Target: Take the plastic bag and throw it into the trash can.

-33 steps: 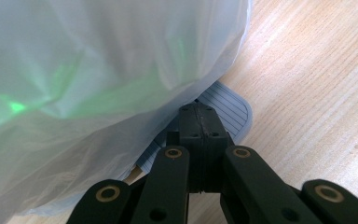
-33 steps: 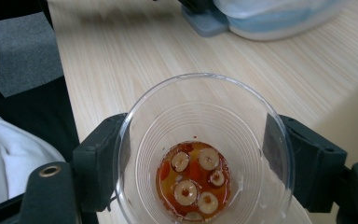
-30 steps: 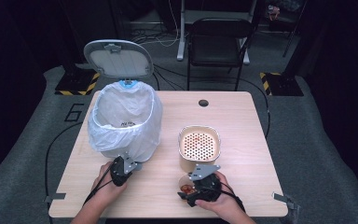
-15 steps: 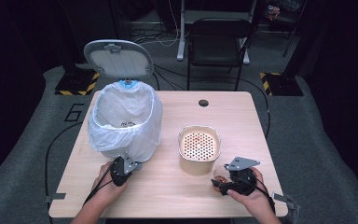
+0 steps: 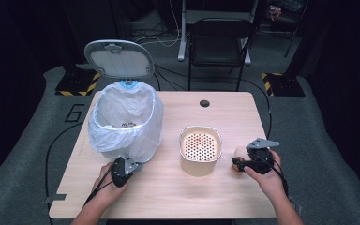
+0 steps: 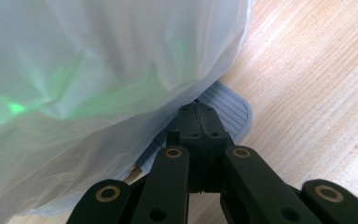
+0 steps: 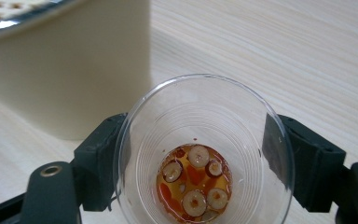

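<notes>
A clear plastic cup with a little reddish liquid and sliced round pieces at its bottom sits upright between the jaws of my right gripper, which is shut on it. In the high view this gripper holds the cup just right of a cream container with a perforated strainer top. My left gripper is shut, its tips resting on the grey ribbed pedal of a bin lined with a white bag. The bin's lid stands open.
The cream container's wall is close on the left in the right gripper view. The bag bulges over the pedal. A cable hole lies at the table's far side, and a black chair stands behind the table.
My right gripper has carried the cup from in front of the cream container round to its right side. The left gripper has stayed on the pedal and the lid has stayed open.
</notes>
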The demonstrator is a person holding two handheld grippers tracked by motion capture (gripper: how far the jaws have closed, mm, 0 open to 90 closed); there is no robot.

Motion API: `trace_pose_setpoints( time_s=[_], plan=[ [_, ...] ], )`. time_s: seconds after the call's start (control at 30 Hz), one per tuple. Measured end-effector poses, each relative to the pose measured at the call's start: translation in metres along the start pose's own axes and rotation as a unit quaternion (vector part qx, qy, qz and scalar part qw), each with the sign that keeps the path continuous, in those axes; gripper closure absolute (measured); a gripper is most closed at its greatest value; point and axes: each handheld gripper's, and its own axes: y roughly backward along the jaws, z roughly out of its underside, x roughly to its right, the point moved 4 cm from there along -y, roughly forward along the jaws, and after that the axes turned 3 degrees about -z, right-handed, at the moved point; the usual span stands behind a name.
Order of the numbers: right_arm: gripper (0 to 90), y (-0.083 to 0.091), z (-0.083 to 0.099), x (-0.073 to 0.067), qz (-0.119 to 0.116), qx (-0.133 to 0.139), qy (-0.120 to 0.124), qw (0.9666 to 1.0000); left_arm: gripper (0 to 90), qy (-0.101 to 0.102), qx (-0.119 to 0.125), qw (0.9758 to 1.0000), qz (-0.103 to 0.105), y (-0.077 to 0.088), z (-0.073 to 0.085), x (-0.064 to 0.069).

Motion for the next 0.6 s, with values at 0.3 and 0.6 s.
trace_pose_setpoints(
  time_s=[0.3,0.6],
  plan=[
    [14.5,-0.01,0.01,0.014,0.0,0.006,-0.041,0.9992,90.0,0.0,0.001,1.0,-0.002,0.0,0.0,0.0],
    [14.4,0.001,-0.004,0.017,-0.009,0.032,-0.044,0.9985,90.0,0.0,0.0,1.0,-0.001,0.0,0.0,0.0]
  ],
)
